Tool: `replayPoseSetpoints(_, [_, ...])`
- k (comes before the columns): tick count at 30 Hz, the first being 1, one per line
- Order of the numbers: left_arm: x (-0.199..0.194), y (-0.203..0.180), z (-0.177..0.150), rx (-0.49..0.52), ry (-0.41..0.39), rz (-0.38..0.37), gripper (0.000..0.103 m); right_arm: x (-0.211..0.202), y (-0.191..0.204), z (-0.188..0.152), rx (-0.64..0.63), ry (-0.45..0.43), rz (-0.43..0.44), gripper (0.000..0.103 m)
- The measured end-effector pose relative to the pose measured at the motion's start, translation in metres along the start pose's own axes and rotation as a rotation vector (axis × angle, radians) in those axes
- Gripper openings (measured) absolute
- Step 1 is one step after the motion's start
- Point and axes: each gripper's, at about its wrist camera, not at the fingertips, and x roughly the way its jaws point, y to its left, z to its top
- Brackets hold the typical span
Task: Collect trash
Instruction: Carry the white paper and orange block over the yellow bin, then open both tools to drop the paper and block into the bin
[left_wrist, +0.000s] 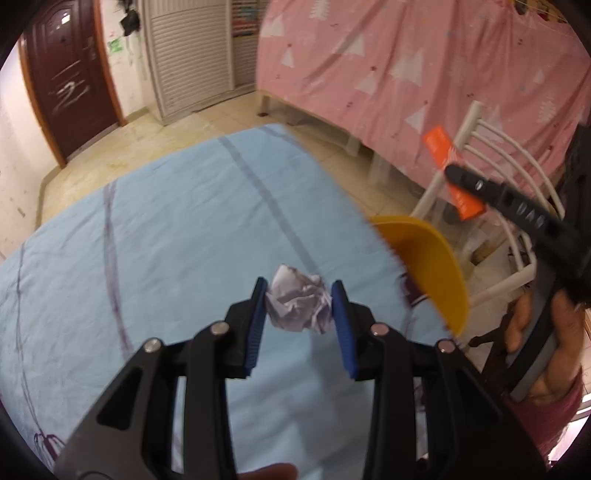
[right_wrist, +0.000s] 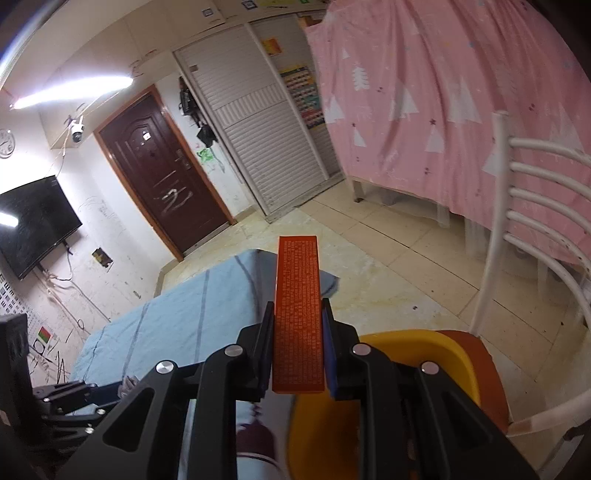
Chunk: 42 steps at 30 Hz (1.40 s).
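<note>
Paper ball (left_wrist: 298, 304) pinched in left hand-held gripper (left_wrist: 298, 325), orange box (right_wrist: 298, 314) clamped in right hand-held gripper (right_wrist: 298, 347); carrying step, next release both over yellow bin (right_wrist: 424, 354).

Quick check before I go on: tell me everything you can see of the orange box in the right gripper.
The orange box is long, narrow and flat-sided, apparently cardboard, one face covered in fine pale print. The right gripper clamps its lower part, a pad on each side, and it juts out past the fingertips. It is above the edge of the yellow bin, not yet inside. Left view shows it blurred.
</note>
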Motion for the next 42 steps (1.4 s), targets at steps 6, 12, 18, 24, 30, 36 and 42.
replayPoseSetpoints(6, [0.008, -0.044, 0.012, 0.050, -0.010, -0.061, 0.033, -0.002, -0.033, -0.010, 0.028, 0.014, -0.038, 0.016])
replayPoseSetpoints(12, [0.016, -0.081, 0.025, 0.087, -0.009, -0.116, 0.033, 0.002, -0.061, -0.019, 0.059, 0.033, -0.054, 0.016])
replayPoseSetpoints(18, [0.029, -0.106, 0.039, 0.105, -0.008, -0.144, 0.033, 0.010, -0.079, -0.029, 0.085, 0.060, -0.043, 0.016])
replayPoseSetpoints(24, [0.035, -0.120, 0.048, 0.100, -0.010, -0.151, 0.059, 0.017, -0.090, -0.033, 0.096, 0.096, -0.036, 0.017])
replayPoseSetpoints(30, [0.039, -0.116, 0.048, 0.083, -0.003, -0.140, 0.066, 0.019, -0.085, -0.034, 0.084, 0.106, -0.034, 0.060])
replayPoseSetpoints(36, [0.028, -0.093, 0.046, 0.049, -0.038, -0.179, 0.094, 0.022, -0.077, -0.037, 0.088, 0.110, -0.004, 0.089])
replayPoseSetpoints(42, [0.008, -0.060, 0.042, -0.001, -0.107, -0.276, 0.097, 0.029, -0.051, -0.036, 0.047, 0.118, 0.008, 0.094])
